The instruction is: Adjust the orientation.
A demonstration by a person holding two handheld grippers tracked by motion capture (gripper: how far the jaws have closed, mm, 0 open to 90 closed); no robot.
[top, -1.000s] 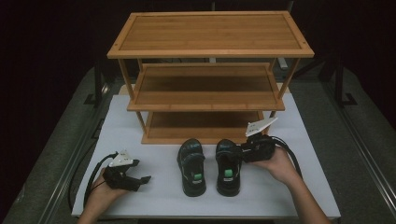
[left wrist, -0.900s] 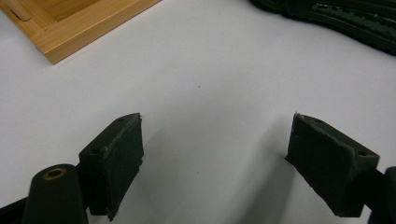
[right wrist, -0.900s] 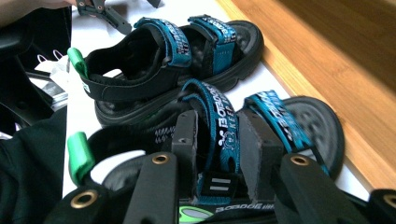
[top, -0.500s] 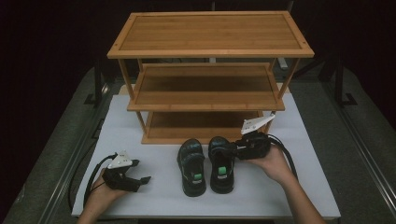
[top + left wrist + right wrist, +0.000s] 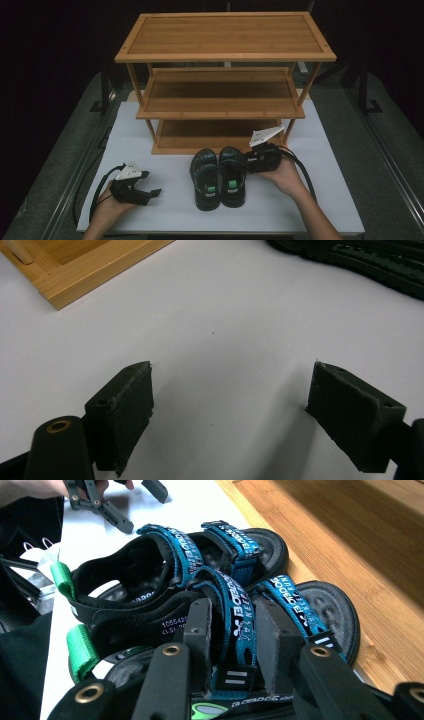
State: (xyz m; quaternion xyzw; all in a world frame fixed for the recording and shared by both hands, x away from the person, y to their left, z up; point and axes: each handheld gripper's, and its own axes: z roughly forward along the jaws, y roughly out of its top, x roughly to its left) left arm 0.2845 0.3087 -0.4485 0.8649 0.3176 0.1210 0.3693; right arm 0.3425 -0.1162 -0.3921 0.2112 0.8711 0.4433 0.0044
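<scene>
Reading "BOBDOG", probably, sandal [image 5: 235, 615] strap, claw-pinched [image 5: 232, 635]

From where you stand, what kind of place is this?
Probably a staged recording bench, not a home: a white table in a dark room, a bare wooden shoe rack, one pair of sandals, and cabled claws in both hands.
</scene>
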